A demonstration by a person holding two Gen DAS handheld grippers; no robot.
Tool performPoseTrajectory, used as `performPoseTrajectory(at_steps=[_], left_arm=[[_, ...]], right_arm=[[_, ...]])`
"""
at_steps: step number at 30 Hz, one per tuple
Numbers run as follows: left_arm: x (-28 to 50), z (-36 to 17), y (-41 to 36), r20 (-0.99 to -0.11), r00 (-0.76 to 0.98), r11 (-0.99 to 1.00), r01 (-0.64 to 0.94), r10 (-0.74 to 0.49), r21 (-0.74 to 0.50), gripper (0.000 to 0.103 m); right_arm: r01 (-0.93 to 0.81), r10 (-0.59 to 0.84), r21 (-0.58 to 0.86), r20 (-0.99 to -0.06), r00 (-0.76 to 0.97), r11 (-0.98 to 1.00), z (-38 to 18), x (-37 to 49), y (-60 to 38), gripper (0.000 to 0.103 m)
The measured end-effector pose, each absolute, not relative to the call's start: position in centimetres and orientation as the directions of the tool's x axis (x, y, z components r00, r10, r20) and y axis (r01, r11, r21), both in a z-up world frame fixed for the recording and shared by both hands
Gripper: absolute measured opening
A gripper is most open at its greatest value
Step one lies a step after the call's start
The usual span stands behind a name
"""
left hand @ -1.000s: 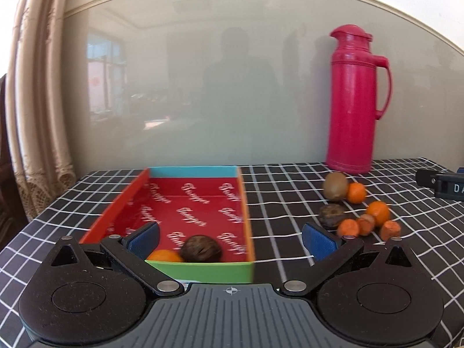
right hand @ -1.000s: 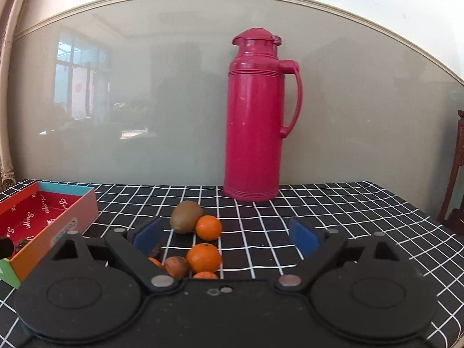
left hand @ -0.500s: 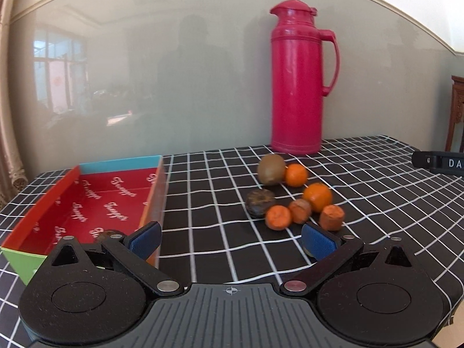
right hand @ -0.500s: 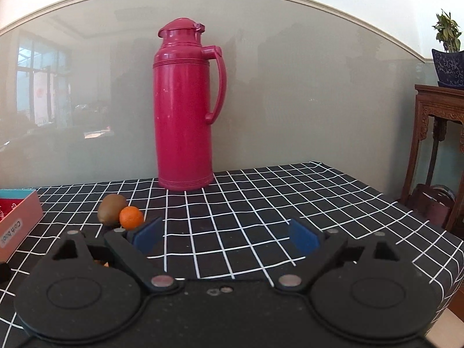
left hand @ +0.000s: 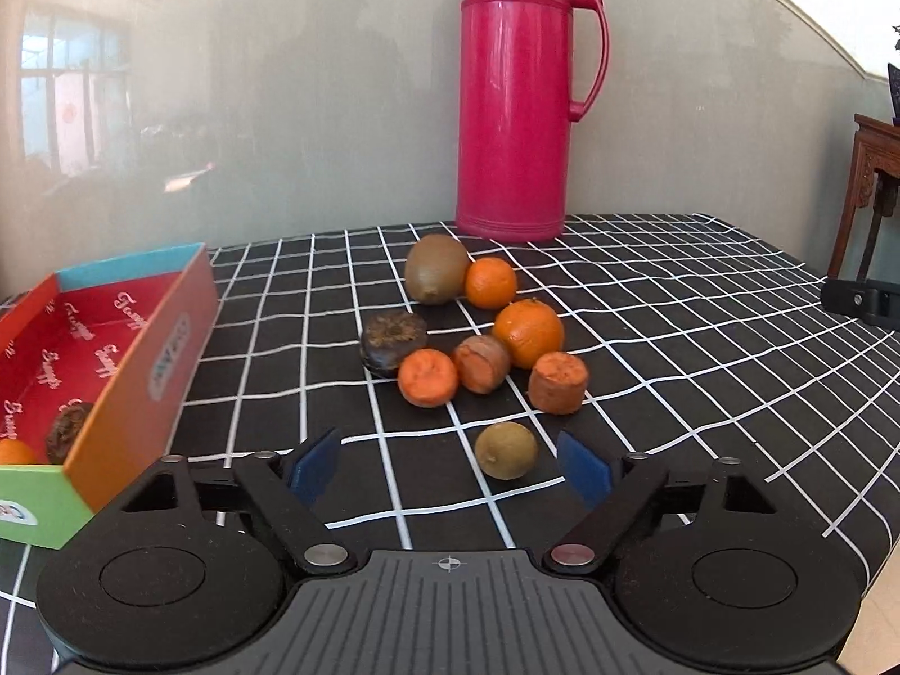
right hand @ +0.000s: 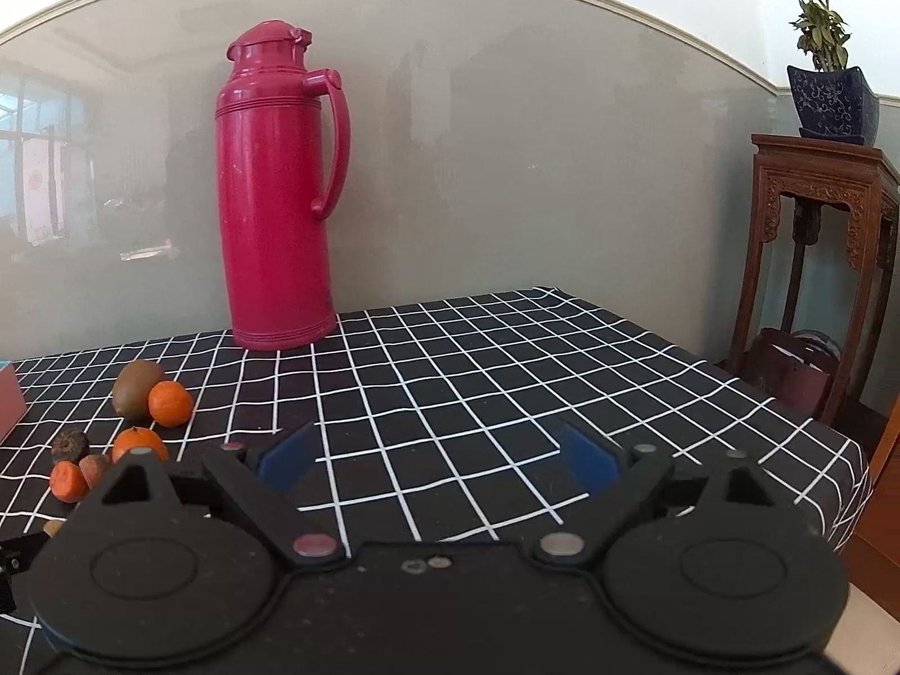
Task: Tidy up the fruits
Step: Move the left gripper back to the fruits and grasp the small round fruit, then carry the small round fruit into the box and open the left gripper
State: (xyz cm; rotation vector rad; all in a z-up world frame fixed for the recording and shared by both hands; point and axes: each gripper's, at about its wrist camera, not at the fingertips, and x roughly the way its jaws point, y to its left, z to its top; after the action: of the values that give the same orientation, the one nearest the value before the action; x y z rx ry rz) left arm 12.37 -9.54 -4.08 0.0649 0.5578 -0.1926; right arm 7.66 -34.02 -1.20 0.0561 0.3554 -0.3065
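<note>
Black cloth (left hand: 647, 304) with a white grid covers the table, and a glossy grey wall panel (left hand: 281, 112) stands behind it. At the upper centre of the left wrist view a red flask (left hand: 514, 95) stands upright at the back of the cloth. Below it, mid-frame, the fruits lie in a loose cluster: a kiwi (left hand: 436, 268) touching a small orange (left hand: 490, 282), a larger orange (left hand: 527, 332) below those, a dark round fruit (left hand: 392, 336) to the left, and three orange-brown pieces just under them. A small greenish fruit (left hand: 505, 450) lies apart, lower down, between the blue pads of the left gripper (left hand: 448, 464); its jaws have just been closing, yet the pads stand clear of the fruit on both sides. At the left edge a red box (left hand: 135, 360) holds an orange and a dark fruit in its near corner. In the right wrist view the right gripper (right hand: 436, 458) hangs spread wide over bare cloth with nothing between its pads, the fruit cluster at the lower left. A wooden stand (right hand: 815, 225) with a potted plant (right hand: 829, 79) fills the right edge.
</note>
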Motion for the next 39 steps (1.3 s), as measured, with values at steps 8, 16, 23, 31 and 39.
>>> performPoseTrajectory(at_steps=[8, 16, 23, 31, 39], left_arm=[[13.9, -5.1, -11.1, -0.579, 0.795, 0.977, 0.211, -0.179, -0.013, 0.049], [13.7, -5.0, -11.8, -0.572, 0.800, 0.975, 0.222, -0.180, 0.004, 0.026], [12.7, -3.8, -10.5, -0.513, 0.843, 0.979, 0.204, -0.159, 0.031, 0.026], [12.0, -2.1, -7.4, -0.466, 0.876, 0.988, 0.152, -0.126, 0.020, 0.026], [10.9, -0.5, -3.7, -0.398, 0.914, 0.997, 0.083, -0.076, 0.002, 0.026]], right_arm=[[0.375, -0.339, 0.014, -0.396, 0.853, 0.927, -2.1, 7.6, -36.6, 0.093], [0.387, -0.347, 0.018, -0.406, 0.845, 0.922, -2.4, 7.4, -37.3, 0.093], [0.368, -0.329, 0.020, -0.404, 0.854, 0.930, -2.2, 7.7, -36.2, 0.093], [0.331, -0.297, 0.016, -0.400, 0.867, 0.944, -1.7, 8.4, -34.0, 0.093], [0.267, -0.239, 0.017, -0.395, 0.887, 0.964, -1.2, 9.5, -30.5, 0.093]])
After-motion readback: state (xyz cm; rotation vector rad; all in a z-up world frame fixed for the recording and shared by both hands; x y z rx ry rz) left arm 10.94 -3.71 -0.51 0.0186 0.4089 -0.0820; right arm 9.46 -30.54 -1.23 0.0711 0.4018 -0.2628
